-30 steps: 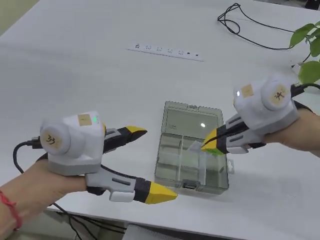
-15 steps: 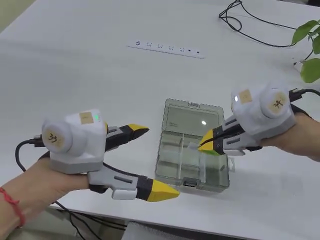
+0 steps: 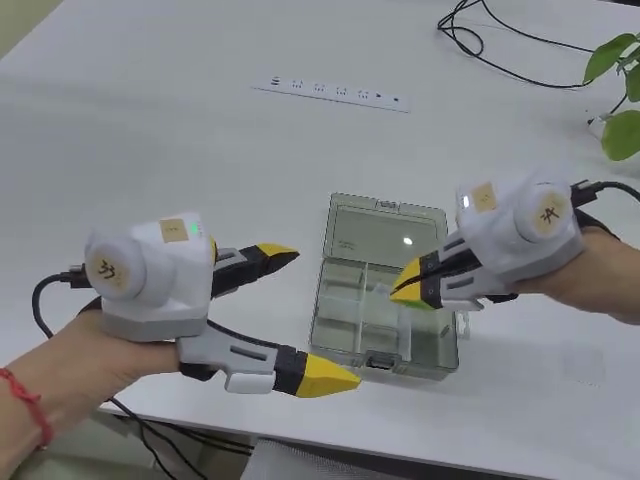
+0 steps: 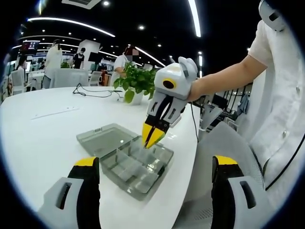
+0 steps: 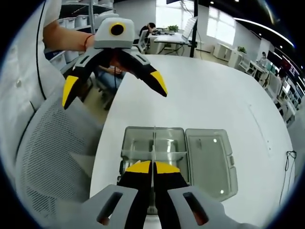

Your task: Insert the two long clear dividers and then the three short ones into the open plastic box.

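**Thin divider pinched over the box, left jaws spread wide**

The open, grey-tinted translucent plastic box lies on the white table at about 4 o'clock from the head view's centre. Its lid lies flat at the box's 12 o'clock. The right gripper reaches in from 3 o'clock with its jaws closed flat on a thin clear plastic divider. The right gripper view shows the divider edge-on, upright over the compartments. I cannot tell whether its lower edge touches the floor, nor whether it is a long or a short one. At least one cross partition looks seated in the box.

The divider is probably light, stiff and slick, and apt to flex or crack if twisted. A grip on its top edge near mid-length, as here, should keep it square to the wall slots.

The left gripper hovers at the box's 9 o'clock. Its jaws are spread wide and hold nothing, and as far as I can tell they do not touch the box.
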A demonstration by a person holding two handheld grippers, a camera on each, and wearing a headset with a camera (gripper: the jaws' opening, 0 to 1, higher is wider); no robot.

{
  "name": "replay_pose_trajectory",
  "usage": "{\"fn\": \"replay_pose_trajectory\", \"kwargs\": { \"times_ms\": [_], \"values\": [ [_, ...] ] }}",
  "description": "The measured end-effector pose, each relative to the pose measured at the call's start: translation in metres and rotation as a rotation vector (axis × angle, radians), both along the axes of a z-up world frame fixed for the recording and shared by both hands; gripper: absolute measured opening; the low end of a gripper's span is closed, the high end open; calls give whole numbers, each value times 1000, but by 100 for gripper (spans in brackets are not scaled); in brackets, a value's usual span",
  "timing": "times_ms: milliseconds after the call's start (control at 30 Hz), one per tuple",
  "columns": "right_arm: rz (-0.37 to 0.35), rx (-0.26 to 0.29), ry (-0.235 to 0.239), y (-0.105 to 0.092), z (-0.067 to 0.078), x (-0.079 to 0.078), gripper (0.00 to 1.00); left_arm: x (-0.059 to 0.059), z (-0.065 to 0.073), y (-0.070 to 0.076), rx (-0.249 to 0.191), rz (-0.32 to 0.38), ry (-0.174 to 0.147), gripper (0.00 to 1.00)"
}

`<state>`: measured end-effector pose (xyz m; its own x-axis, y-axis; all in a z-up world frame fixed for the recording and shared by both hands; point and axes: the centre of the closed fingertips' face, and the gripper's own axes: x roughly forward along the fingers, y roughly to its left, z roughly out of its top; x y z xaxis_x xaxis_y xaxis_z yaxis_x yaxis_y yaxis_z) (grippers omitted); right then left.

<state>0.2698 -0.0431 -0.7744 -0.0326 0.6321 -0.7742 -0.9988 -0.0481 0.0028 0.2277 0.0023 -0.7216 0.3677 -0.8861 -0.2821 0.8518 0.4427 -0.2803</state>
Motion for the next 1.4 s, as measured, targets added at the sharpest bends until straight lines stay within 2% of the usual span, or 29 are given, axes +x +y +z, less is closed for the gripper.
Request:
{"fn": "replay_pose_trajectory", "kwargs": {
  "times_ms": [367, 700, 933, 1200, 1333, 1400],
  "values": [
    [-17, -63, 29, 4, -22, 0, 2, -2, -5, 1, 11, -7, 11, 100],
    [-20, -107, 29, 2, -36, 0, 2, -2, -7, 2, 13, -6, 15, 100],
    [-14, -114, 22, 2, -36, -1, 2, -2, -7, 2, 12, -7, 12, 100],
    [-35, -112, 34, 2, -35, -2, 3, -2, -6, 2, 16, -6, 11, 100],
    [-63, -89, 54, 2, -30, -1, 7, -3, -6, 3, 21, -7, 12, 100],
    [-58, -84, 41, 1, -26, -1, 8, -2, -6, 3, 20, -6, 11, 100]
  ]
}}
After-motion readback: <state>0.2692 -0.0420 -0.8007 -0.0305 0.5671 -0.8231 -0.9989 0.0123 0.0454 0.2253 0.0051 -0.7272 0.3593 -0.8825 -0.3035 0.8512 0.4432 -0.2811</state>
